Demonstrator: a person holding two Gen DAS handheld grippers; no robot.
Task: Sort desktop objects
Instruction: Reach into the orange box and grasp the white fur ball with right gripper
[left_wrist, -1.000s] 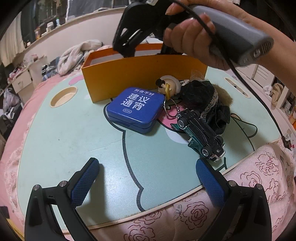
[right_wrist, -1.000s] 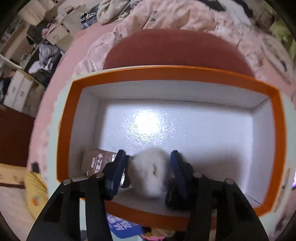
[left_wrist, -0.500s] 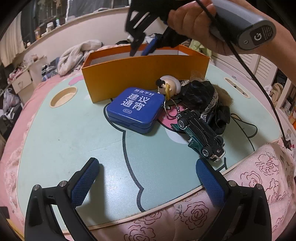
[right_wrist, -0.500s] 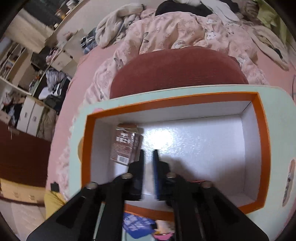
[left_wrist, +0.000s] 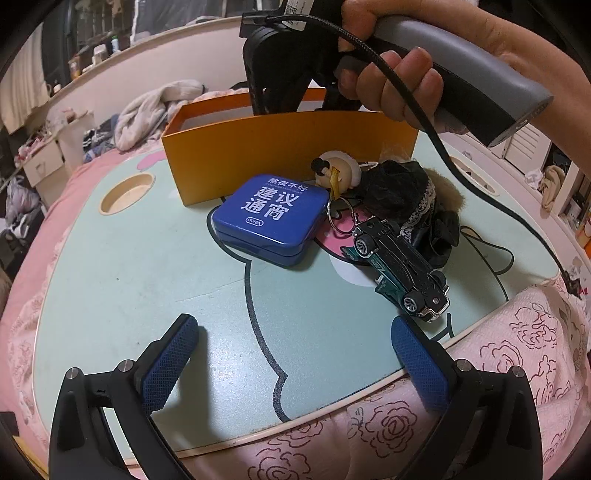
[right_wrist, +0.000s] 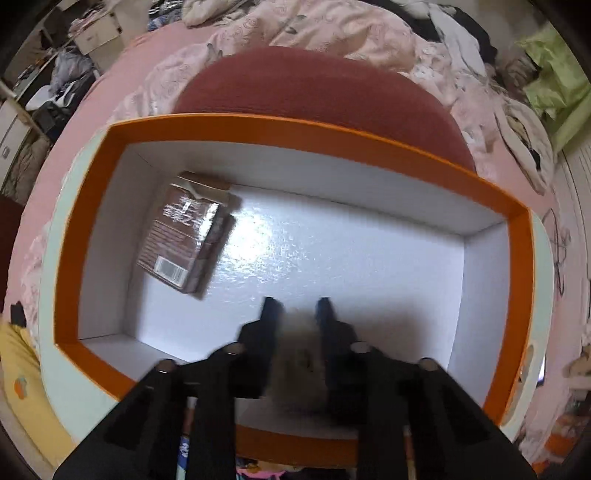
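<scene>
An orange box (left_wrist: 280, 147) with a white inside (right_wrist: 332, 251) stands at the far side of the pale green table (left_wrist: 129, 266). A brown packet (right_wrist: 183, 236) lies in its left part. My right gripper (right_wrist: 295, 306) hangs over the box with its fingers a small way apart; a blurred white fluffy ball (right_wrist: 299, 365) lies on the box floor between and below them. In the left wrist view its tips are behind the box wall. My left gripper (left_wrist: 291, 347) is open and empty over the near table. A blue tin (left_wrist: 273, 218), a dark toy car (left_wrist: 402, 262), a keychain figure (left_wrist: 334, 171) and black cloth (left_wrist: 413, 195) lie before the box.
A round cup hole (left_wrist: 127, 188) is cut in the table at the left. A black cable (left_wrist: 495, 206) trails from the right gripper across the table's right side. Pink bedding (left_wrist: 535, 332) surrounds the table. A red cushion (right_wrist: 317, 85) lies beyond the box.
The right gripper let go of the fluffy ball in the box, rose with fingers shut, and now hangs over the box with fingers slightly apart. The left gripper has not moved.
</scene>
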